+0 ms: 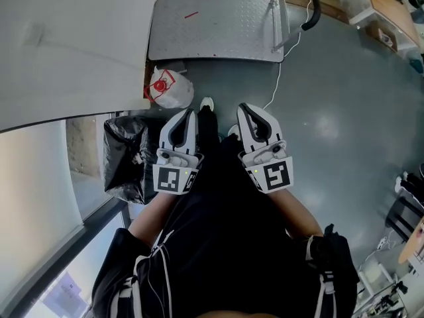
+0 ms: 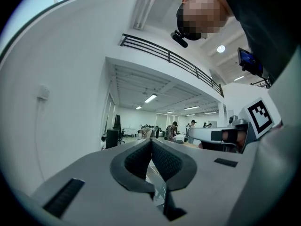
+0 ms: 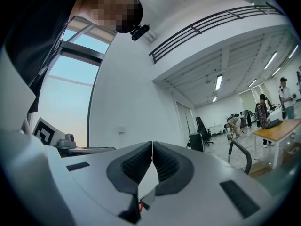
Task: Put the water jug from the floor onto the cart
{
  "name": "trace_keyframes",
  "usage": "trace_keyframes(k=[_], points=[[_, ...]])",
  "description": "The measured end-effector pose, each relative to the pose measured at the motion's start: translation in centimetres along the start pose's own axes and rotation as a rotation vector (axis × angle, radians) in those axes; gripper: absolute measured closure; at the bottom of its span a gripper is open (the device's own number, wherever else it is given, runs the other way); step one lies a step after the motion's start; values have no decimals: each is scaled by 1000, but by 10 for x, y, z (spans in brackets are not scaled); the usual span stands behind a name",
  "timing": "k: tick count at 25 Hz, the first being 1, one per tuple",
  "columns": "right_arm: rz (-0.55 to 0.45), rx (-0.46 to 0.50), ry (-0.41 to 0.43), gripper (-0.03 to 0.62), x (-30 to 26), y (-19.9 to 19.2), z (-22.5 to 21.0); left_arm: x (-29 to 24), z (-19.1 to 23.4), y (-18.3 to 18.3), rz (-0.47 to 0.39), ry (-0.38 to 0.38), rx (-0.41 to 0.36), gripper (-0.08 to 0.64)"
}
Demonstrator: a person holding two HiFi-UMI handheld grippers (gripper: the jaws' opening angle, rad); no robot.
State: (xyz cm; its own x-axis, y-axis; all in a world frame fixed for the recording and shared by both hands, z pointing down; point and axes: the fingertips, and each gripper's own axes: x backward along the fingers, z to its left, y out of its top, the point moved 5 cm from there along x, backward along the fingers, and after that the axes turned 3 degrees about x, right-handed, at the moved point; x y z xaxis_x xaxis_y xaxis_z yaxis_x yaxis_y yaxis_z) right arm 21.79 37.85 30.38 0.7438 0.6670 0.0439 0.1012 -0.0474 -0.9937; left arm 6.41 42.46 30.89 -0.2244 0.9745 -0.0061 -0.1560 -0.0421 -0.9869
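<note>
The task is not begun: the jug [image 1: 169,89] stands on the floor [image 1: 331,111] just beside the cart [image 1: 218,28], while the left gripper [image 1: 192,114] and right gripper [image 1: 244,107], jaws together and empty, hang short of it.

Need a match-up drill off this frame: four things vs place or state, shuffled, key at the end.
1. clear plastic water jug with red cap
2. grey metal platform cart
3. black bin bag
4. left gripper

A. jaws shut, nothing between them
B. top of the head view
C. on the floor, just below the cart in the head view
D. directly left of the left gripper in the head view

Pairs: 1-C, 2-B, 3-D, 4-A
</note>
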Motion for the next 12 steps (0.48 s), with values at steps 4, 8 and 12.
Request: trace_keyframes(k=[4, 8, 12], points=[[7, -1, -19, 574, -3, -3, -9, -14, -5, -4, 19, -23, -10, 541], [30, -2, -33, 574, -1, -8, -17, -24, -5, -4, 24, -40, -11, 541], [56, 2, -75, 574, -5, -14, -34, -40, -2, -11, 38, -53, 2, 541]])
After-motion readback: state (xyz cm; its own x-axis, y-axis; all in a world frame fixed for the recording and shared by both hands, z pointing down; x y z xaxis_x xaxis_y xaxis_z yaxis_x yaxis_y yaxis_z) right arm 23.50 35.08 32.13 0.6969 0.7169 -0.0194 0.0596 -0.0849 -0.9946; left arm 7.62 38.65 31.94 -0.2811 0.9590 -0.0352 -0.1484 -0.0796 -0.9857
